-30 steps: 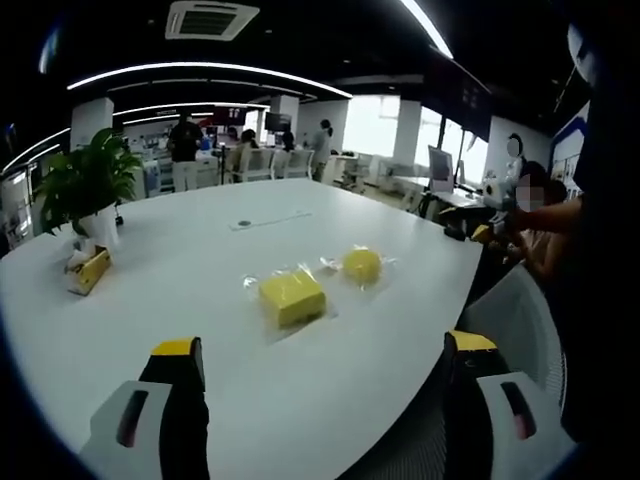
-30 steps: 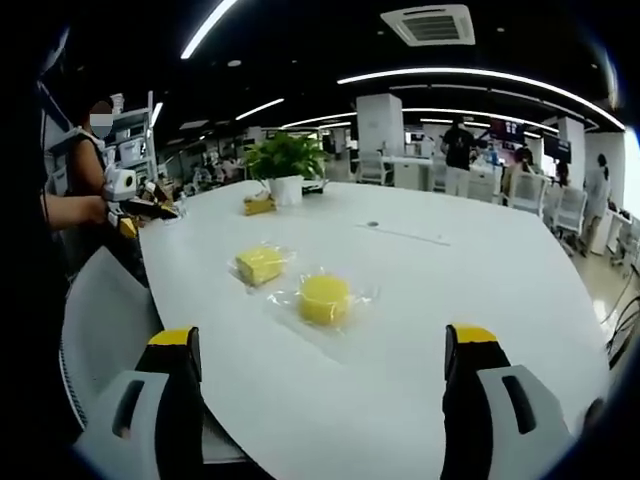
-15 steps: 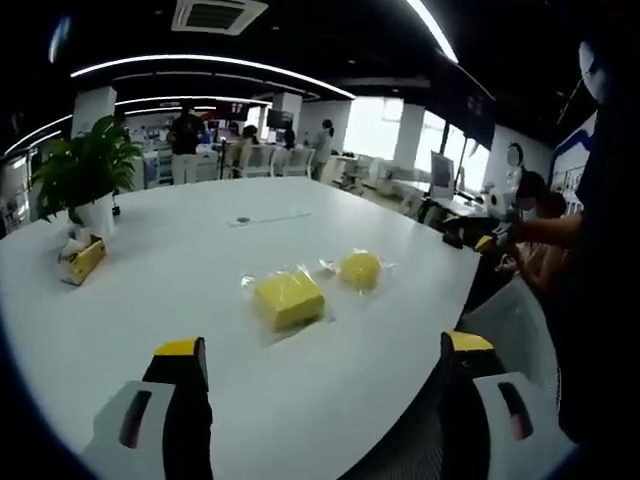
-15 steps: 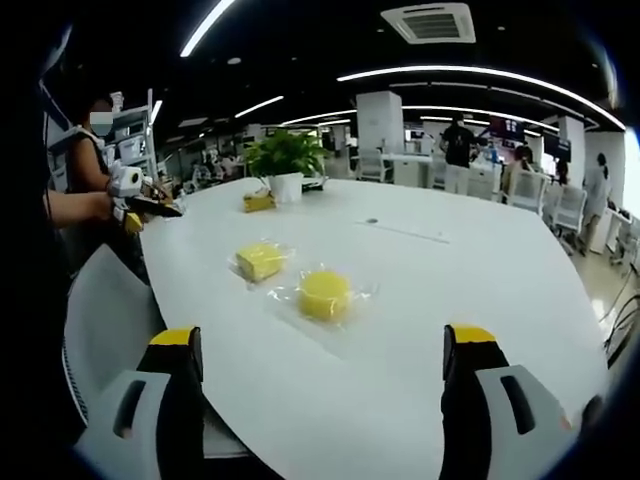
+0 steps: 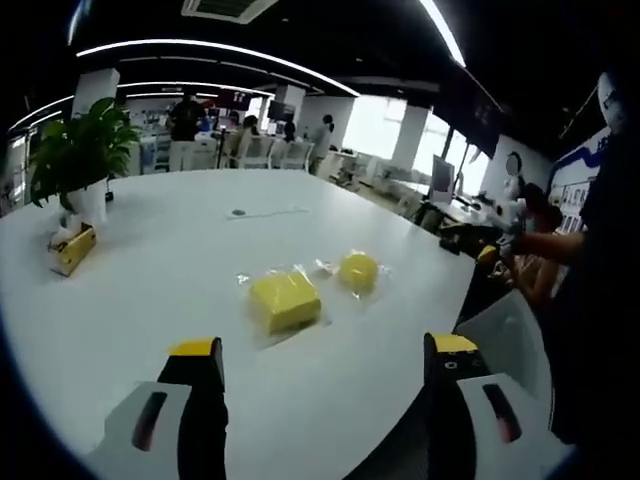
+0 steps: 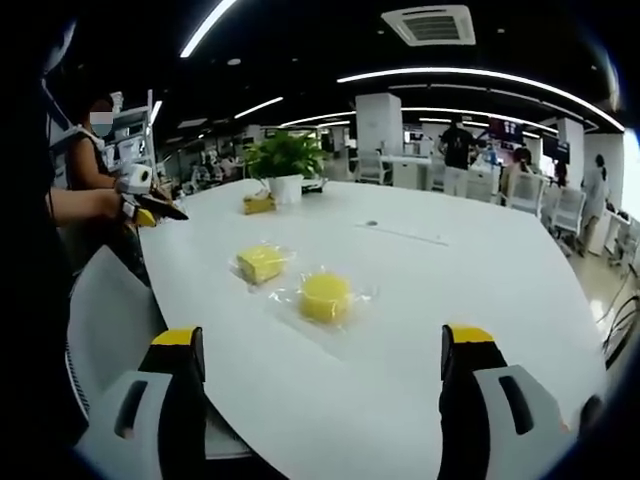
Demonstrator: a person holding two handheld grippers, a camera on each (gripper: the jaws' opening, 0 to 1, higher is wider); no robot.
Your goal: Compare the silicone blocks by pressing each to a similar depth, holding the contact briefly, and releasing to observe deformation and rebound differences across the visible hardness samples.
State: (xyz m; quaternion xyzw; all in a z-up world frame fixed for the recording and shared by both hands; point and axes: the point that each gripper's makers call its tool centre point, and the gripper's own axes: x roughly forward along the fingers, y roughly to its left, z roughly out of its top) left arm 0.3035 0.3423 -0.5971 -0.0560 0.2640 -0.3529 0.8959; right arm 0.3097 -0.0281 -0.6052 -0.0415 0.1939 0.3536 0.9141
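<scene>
Since a second ago my left gripper (image 5: 318, 355) has narrowed its jaws a little, and its view has tipped down toward the table (image 5: 150, 300); my right gripper (image 6: 320, 345) hangs as it did. Both claws are released, jaws spread wide with nothing between them, above the near edge of the white table.

Nearest me, toward that near edge, lie two yellow silicone samples, each sealed in its own clear plastic bag. From my left gripper view the square block (image 5: 285, 301) sits closer, with the round block (image 5: 358, 270) just beyond it toward the table's right edge. From my right gripper view the round block (image 6: 325, 297) is the nearer one and the square block (image 6: 261, 264) lies just beside it, toward the left edge. The bags lie close together; I cannot tell whether they touch.

Farther along, near the far left corner, a small yellow box (image 5: 70, 249) stands beside a white pot holding a leafy green plant (image 5: 80, 160). Beyond the table, people stand among desks.
</scene>
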